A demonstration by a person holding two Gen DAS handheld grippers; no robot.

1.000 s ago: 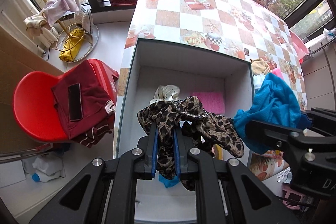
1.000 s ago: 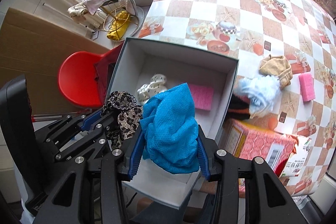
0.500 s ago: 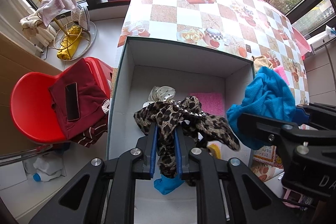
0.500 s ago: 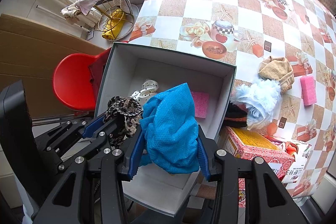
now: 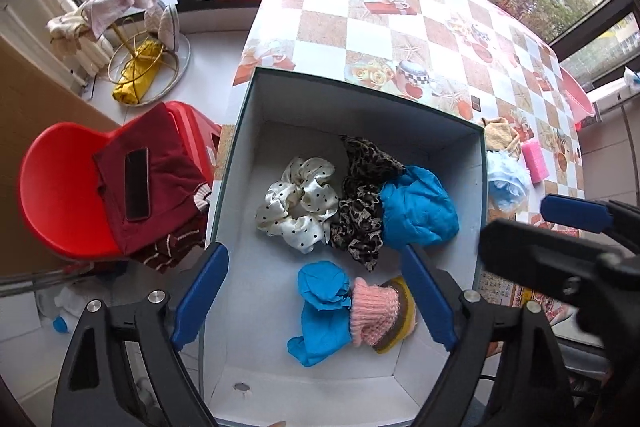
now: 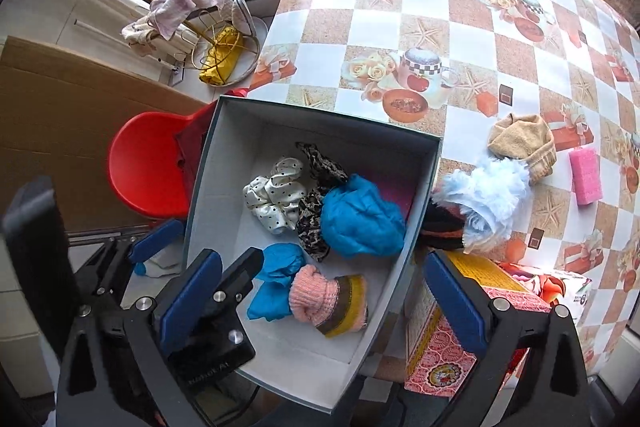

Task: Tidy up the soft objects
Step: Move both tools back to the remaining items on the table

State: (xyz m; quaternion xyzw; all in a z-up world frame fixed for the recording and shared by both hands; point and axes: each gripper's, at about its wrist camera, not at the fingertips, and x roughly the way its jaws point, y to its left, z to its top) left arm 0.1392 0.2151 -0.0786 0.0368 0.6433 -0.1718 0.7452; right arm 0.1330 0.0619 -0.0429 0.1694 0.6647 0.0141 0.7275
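A white-lined box [image 5: 360, 103] holds a leopard-print cloth [image 5: 360, 203] and a bright blue cloth [image 5: 418, 211], lying side by side and free of both grippers. My left gripper [image 5: 314, 255] hangs above the box with its jaws opening and nothing between the pads. My right gripper [image 6: 323, 261] hovers over the box's right wall [image 6: 416, 227], its jaws also opening with nothing in them. From the right wrist view the blue cloth [image 6: 360, 223] and leopard cloth [image 6: 316, 223] rest on the box floor.
Also in the box are a polka-dot scrunchie [image 5: 298, 203], a small blue cloth [image 5: 320, 307] and a pink knit piece [image 5: 376, 311]. On the table lie a fluffy light-blue item [image 6: 492, 203], a tan knit [image 6: 524, 143], a pink sponge [image 6: 586, 175] and a red carton [image 6: 460, 311]. A red chair [image 5: 60, 195] stands to the left.
Both grippers have opened wide. The leopard cloth has dropped from the left one and the blue cloth from the right one; both now lie in the box.
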